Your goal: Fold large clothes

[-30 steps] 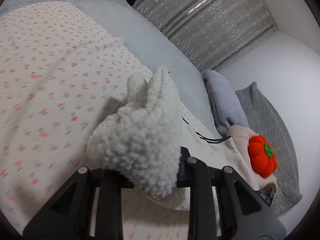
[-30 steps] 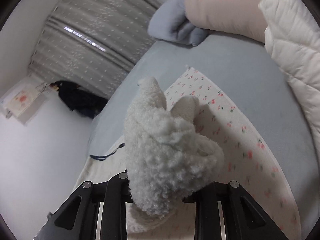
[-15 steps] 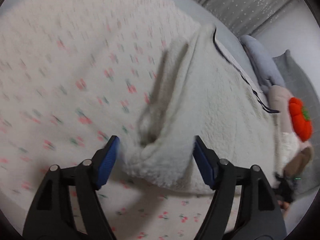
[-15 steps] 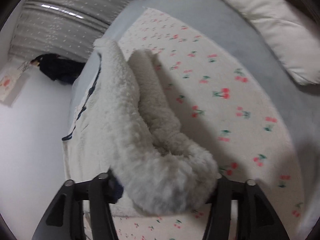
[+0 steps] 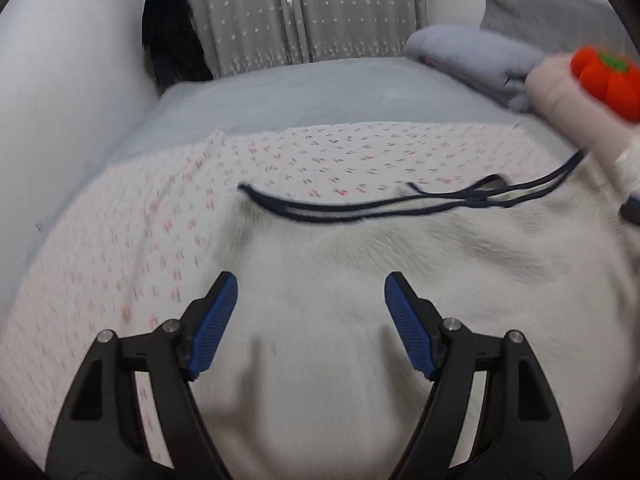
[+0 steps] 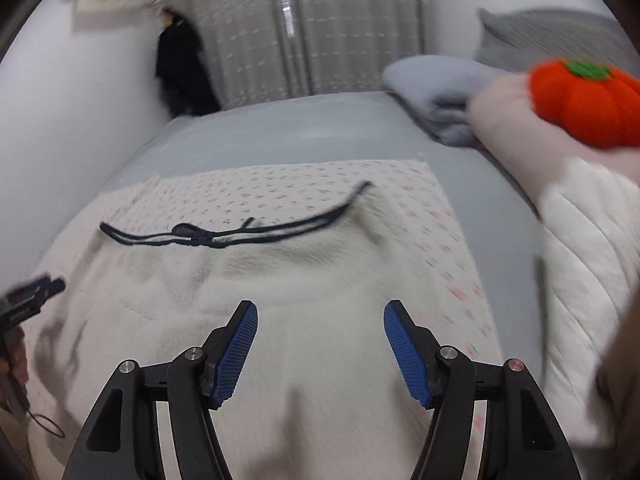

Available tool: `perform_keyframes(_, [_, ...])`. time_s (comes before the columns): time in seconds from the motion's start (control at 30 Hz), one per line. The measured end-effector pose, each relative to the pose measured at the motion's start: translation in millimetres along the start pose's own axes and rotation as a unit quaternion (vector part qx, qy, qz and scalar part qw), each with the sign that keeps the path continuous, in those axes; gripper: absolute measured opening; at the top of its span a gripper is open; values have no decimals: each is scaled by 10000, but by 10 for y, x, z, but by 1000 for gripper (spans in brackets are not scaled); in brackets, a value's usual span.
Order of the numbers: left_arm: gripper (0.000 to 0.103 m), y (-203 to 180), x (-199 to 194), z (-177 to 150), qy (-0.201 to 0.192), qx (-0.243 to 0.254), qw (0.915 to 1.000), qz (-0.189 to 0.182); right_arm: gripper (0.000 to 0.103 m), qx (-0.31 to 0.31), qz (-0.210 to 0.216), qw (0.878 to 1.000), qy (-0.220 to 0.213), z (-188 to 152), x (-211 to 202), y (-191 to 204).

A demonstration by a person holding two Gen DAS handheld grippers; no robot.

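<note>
A white fleece garment lies flat on a floral sheet on the bed, its far edge trimmed with a dark navy cord. It also shows in the right wrist view, with the cord along its far edge. My left gripper is open and empty, hovering over the garment's left part. My right gripper is open and empty over the garment's right part. The left gripper's tip shows at the left edge of the right wrist view.
An orange pumpkin plush sits on a pink pillow at the right, beside a folded grey-blue blanket and a white quilt. Grey curtains and a dark hanging garment stand behind the bed. A white wall runs on the left.
Both grippers opened and let go of the fleece. The garment now lies flat on the sheet. Both grippers pulled back and face the curtains.
</note>
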State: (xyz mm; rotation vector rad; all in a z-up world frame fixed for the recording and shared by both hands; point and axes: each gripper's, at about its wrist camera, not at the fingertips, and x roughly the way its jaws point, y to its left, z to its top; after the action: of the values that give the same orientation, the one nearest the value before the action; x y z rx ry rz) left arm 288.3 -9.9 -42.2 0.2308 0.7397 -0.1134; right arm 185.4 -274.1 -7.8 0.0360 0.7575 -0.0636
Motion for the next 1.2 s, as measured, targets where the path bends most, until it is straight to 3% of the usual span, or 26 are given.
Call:
perform_keyframes(0.1, [77,76,470,76,25,250,9967,773,53,-499,-542,9973,18,150,551,-28])
perform_keyframes(0.17, [77,297,824,34,343,112,9922,1196,49,-489,-929,9944,75,206,866,-133])
perform_keyframes(0.2, [75,440,980,11,602,-147,9917,1125,45,-430,-1143,9924,130,207,1016,-242])
perform_keyframes(0.27, [71,765,1205,2,1007,-882,9876,822,32,-149,-1130,9928,355,176,1272,-464])
perform_keyframes(0.33, [71,937,1294,-15,1072,-1283,9839,637,35,335,-1263,9890,691,109,1526,-745])
perform_keyframes(0.4, [71,1002,1351,-19,1172,-1455,9811,511,40,1013,-781,9881,858,84,1651,-1024])
perform_keyframes(0.43, [72,980,1338,5,1151,-1427,9814,561,48,1186,-722,9862,907,55,1672,-1115])
perform_keyframes(0.53, [71,851,1124,76,898,-1139,9851,927,49,1296,-676,9845,966,71,1652,-1154])
perform_keyframes(0.67, [72,664,610,127,362,-745,9879,1309,51,846,-917,9901,646,188,1295,-950])
perform_keyframes(0.87, [76,487,131,14,316,-553,9923,1060,58,463,-622,9961,433,238,784,-488])
perform_keyframes(1.0, [77,461,-14,-123,566,-745,9931,713,65,128,-327,9985,425,134,561,-126])
perform_keyframes(1.2, [81,550,-61,-391,749,-1374,9868,410,66,-452,104,9968,652,183,731,334])
